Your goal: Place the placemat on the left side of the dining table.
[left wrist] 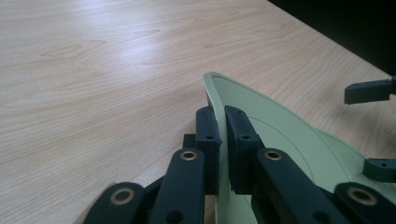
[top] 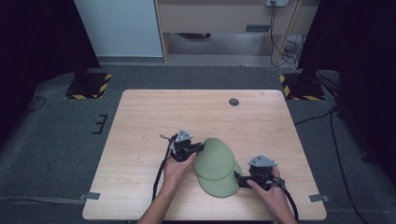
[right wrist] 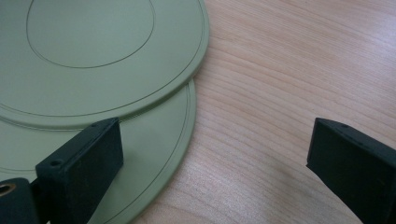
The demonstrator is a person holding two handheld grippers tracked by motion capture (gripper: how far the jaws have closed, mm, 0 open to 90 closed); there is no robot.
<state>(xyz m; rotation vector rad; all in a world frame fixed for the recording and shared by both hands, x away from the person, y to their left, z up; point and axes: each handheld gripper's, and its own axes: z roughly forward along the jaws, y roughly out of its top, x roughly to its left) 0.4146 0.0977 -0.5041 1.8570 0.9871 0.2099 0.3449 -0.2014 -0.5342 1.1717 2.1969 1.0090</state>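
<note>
Two pale green round plates lie overlapping on the wooden table. The upper plate rests partly on the lower plate. My left gripper is shut on the upper plate's left rim, one pad on each face of the rim, and that edge is tilted up off the wood. My right gripper stands open at the lower plate's right edge. One of its jaws is over that plate's rim, the other over bare wood.
A small dark round spot marks the far part of the table. Bare wood stretches left of and beyond the plates. The table's front edge runs close under both forearms. Striped black stand bases sit on the floor behind.
</note>
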